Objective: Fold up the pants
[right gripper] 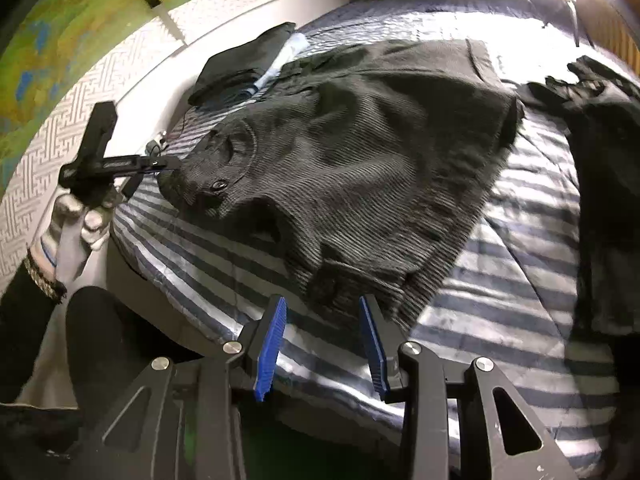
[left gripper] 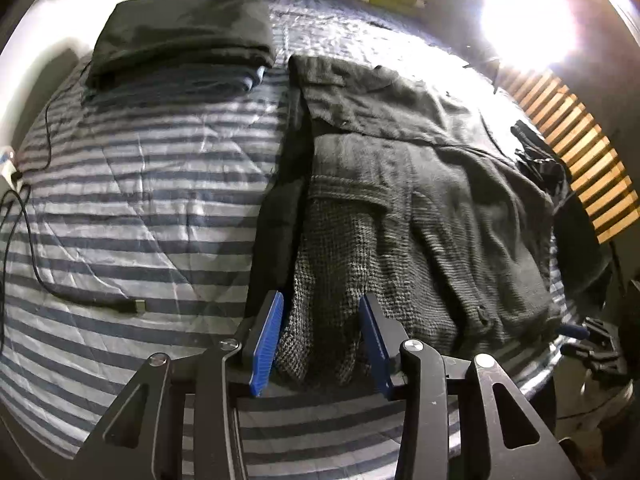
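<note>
Dark grey ribbed pants [left gripper: 400, 184] lie spread across the striped bedspread [left gripper: 140, 200], partly folded over themselves. My left gripper [left gripper: 322, 296] stands open, with a loose bunch of the pants' edge between its blue pads. In the right wrist view the same pants [right gripper: 360, 140] fill the middle, and the left gripper [right gripper: 168, 164], held by a gloved hand [right gripper: 76, 216], meets their buttoned waist corner at the bed's left edge. My right gripper [right gripper: 322, 298] is open just short of the pants' near edge, with only striped bedspread [right gripper: 500, 280] between its pads.
A stack of folded dark clothes [left gripper: 180, 40] sits at the far left of the bed. A black cable [left gripper: 40, 264] trails over the bedspread on the left. Another dark garment [right gripper: 600, 200] lies to the right of the pants. A bright lamp [left gripper: 528, 16] glares at top right.
</note>
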`<control>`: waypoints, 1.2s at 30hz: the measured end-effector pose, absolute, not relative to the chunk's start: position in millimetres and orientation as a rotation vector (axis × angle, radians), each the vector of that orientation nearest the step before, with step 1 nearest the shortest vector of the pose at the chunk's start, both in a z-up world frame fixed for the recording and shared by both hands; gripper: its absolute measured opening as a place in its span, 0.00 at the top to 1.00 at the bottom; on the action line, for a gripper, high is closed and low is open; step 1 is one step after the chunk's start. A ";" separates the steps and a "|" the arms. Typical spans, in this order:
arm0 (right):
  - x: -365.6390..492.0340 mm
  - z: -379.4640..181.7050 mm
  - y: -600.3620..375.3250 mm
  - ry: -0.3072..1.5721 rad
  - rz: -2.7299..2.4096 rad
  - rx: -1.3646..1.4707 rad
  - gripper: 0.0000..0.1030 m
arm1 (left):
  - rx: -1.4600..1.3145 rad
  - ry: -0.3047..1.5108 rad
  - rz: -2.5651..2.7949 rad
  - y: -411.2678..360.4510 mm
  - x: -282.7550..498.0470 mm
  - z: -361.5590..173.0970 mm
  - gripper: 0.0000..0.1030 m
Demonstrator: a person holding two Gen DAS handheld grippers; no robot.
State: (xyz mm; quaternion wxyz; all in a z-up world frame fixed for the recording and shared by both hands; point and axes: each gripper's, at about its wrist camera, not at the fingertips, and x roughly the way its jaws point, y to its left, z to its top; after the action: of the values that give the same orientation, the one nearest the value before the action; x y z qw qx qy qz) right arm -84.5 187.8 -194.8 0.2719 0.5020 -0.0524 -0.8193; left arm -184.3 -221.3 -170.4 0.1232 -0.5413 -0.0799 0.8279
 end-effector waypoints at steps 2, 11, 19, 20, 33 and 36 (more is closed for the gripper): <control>-83.3 -196.0 177.0 -0.063 -2.198 1.347 0.68 | -1.594 -0.234 2.434 -222.5 -183.9 -172.2 0.96; -90.3 -142.8 198.4 0.084 -2.270 1.256 1.00 | -1.464 -0.268 2.489 -240.4 -160.4 -124.4 0.96; -87.6 -166.7 220.8 -0.090 -2.210 1.355 0.64 | -1.521 -0.216 2.467 -230.8 -160.6 -143.3 0.96; -87.0 -173.9 218.3 -0.099 -2.198 1.371 0.64 | -1.525 -0.225 2.465 -231.3 -161.5 -145.2 0.96; -114.6 -178.4 220.0 -0.145 -2.264 1.371 0.96 | -1.480 -0.264 2.514 -239.9 -154.4 -125.6 0.97; -105.6 -147.3 240.7 -0.084 -2.305 1.326 0.98 | -1.440 -0.271 2.531 -240.2 -138.6 -111.8 0.97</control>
State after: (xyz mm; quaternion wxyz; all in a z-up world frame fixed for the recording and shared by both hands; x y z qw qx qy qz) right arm -105.6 240.7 -147.3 0.2385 0.4840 -0.0305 -0.8414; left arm -138.6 -240.2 -111.8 0.1086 -0.4895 -0.0920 0.8603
